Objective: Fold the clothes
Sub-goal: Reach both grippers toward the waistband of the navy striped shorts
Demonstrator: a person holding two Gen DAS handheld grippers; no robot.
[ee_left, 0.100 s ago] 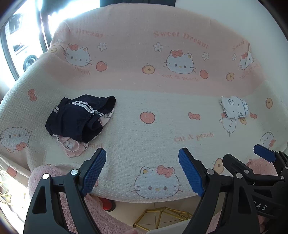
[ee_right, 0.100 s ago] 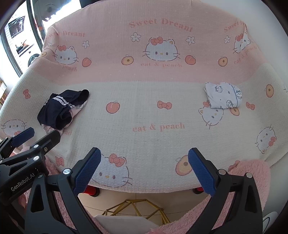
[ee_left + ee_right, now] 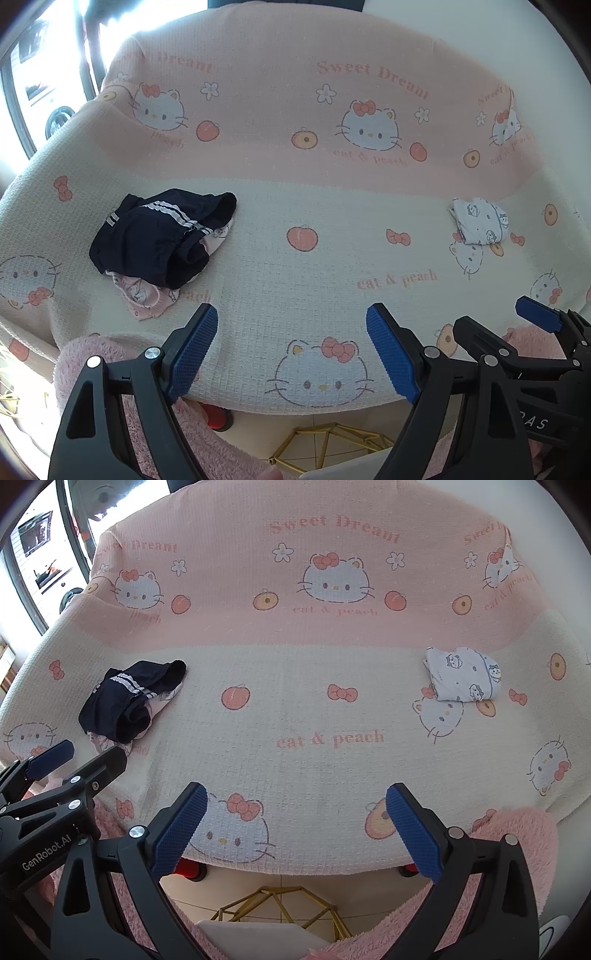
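Nothing is shifting much since the earlier frame: both grippers are hovering where they were, over the near edge of the blanket (image 3: 295,258). In the left wrist view the left gripper (image 3: 291,347) is sitting at the bottom centre with its blue pads spread wide, released and grasping nothing. The right gripper (image 3: 295,823) is doing the same in its own view — splayed apart and empty. A crumpled navy garment (image 3: 162,236) with white stripes is lying at the middle left of the frame, partly covering a pink printed piece (image 3: 142,295) beneath it. A folded white printed garment (image 3: 461,675) is resting at the right side, well apart from the navy one. Pink fluffy fabric (image 3: 517,834) is showing at the lower right — beside the blanket's edge.
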